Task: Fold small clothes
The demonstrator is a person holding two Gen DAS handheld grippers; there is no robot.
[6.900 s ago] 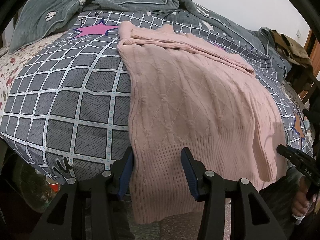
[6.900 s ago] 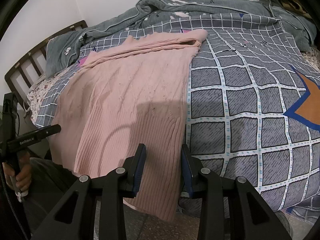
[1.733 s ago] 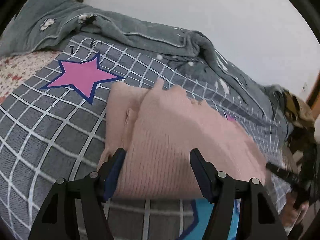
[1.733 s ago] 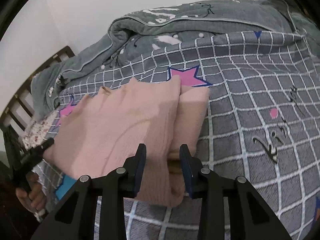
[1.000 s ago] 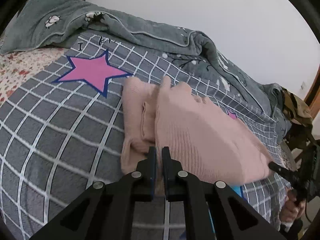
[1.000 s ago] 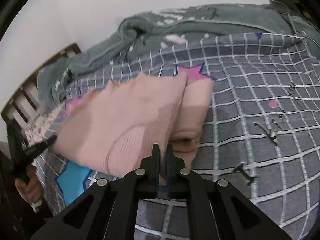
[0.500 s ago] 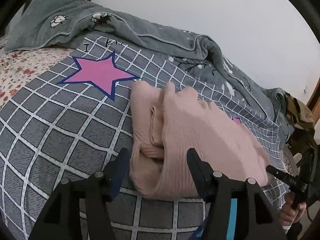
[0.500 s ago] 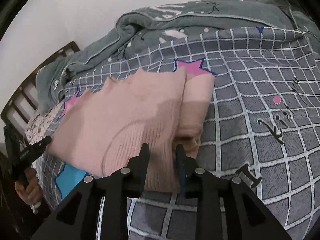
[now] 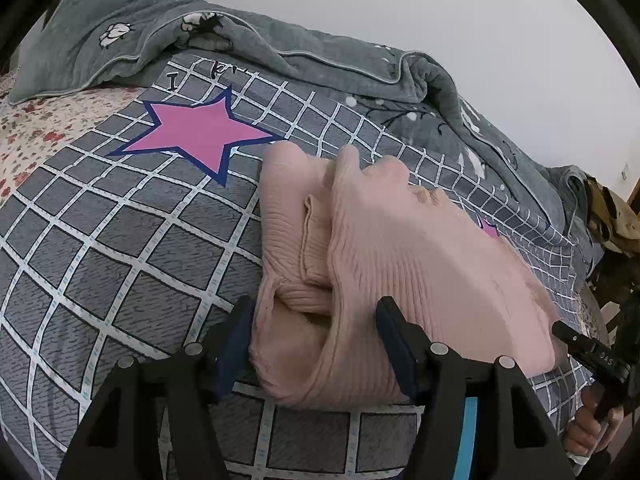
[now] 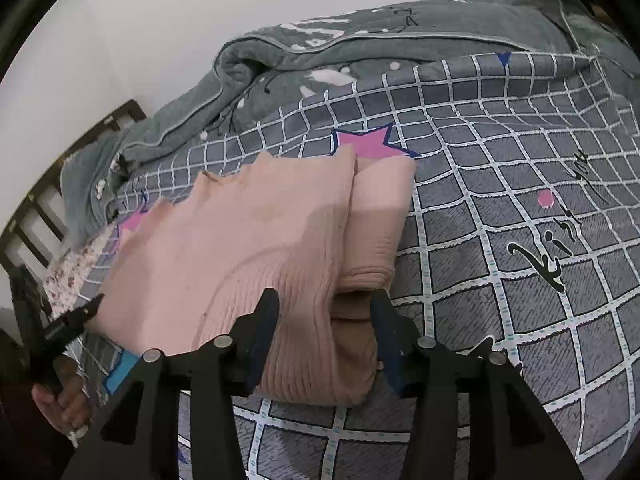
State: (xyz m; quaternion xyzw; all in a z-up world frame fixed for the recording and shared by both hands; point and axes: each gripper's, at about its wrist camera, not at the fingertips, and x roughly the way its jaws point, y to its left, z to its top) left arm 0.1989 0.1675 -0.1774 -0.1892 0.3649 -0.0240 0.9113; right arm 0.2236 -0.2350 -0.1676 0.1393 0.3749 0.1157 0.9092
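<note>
- Pink knitted sweater [image 9: 400,264], folded in half, lying on a grey checked bedspread [image 9: 120,272] in the middle of a bed; ribbed hem edge now on top, stacked over the collar end, instead of hanging off the near side of the bed as some seconds earlier
- Left side of the fold showing a tucked sleeve and a rounded roll of knit; right side of the fold, in the right wrist view [image 10: 256,248], showing a narrower strip of the lower layer sticking out beyond the top layer
- Left gripper [image 9: 316,340] with jaws opening, spread to either side of the near left corner of the sweater; blue pads close to the knit but not pinching it, where a second ago they were clamped shut
- Right gripper [image 10: 326,332] likewise opening, jaws straddling the near right corner of the fold, nothing pinched; shut a second ago
- Meaning for the task, as a judgement: hem carried across and just let go, so the first half-fold looks complete; top layer slightly bunched and not square with the layer beneath, so smoothing or another fold probably next
- A pink star [image 9: 196,132] printed on the bedspread just beyond the left end of the sweater
- A crumpled grey blanket [image 9: 280,56] heaped along the far side against a pale wall
- A person's hand [image 9: 592,424] holding the other tool at the right edge of the left view
</note>
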